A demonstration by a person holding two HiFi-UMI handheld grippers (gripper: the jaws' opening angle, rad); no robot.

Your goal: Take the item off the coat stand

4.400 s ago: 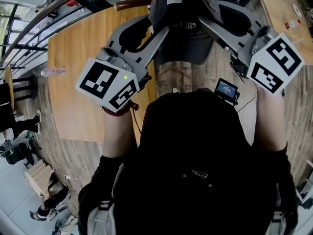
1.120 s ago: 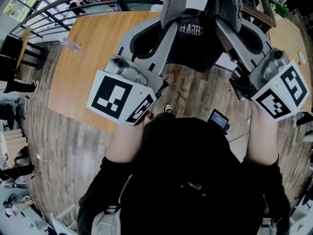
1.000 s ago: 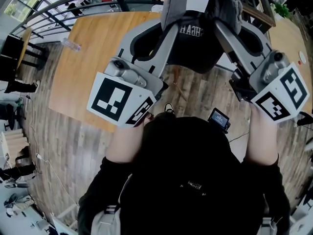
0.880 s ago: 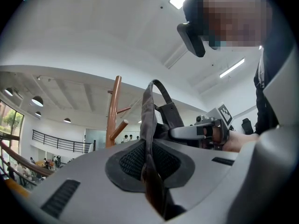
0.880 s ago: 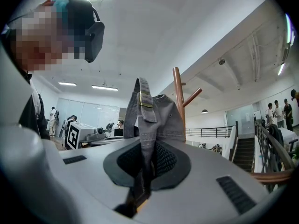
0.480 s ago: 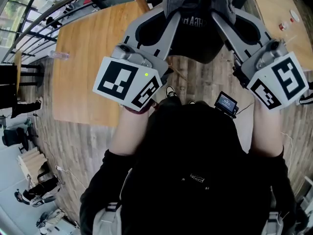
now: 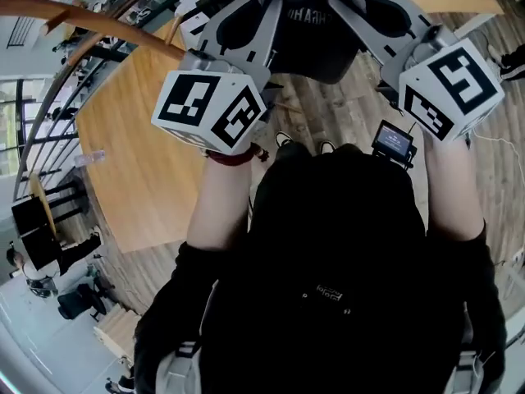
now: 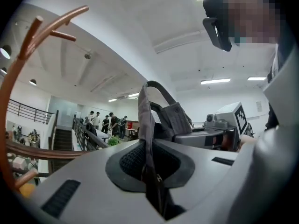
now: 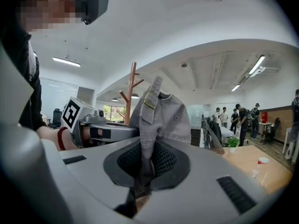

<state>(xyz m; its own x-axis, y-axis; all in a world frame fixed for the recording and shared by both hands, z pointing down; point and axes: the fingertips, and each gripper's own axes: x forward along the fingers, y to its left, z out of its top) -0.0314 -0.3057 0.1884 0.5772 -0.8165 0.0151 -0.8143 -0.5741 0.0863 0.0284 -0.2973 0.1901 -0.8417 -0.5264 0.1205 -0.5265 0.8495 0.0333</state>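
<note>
Clamping the grey cap [image 9: 163, 118] in the nearly closed left gripper [image 8: 150, 169] and right gripper [image 9: 142, 171] alike, holding it clear of the coat stand [image 9: 132, 88] (wooden, standing behind).

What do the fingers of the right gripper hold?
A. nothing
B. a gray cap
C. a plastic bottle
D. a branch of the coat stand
B: in the right gripper view, the right gripper is shut on the fabric of the gray cap, and the wooden coat stand stands apart behind it.
</note>
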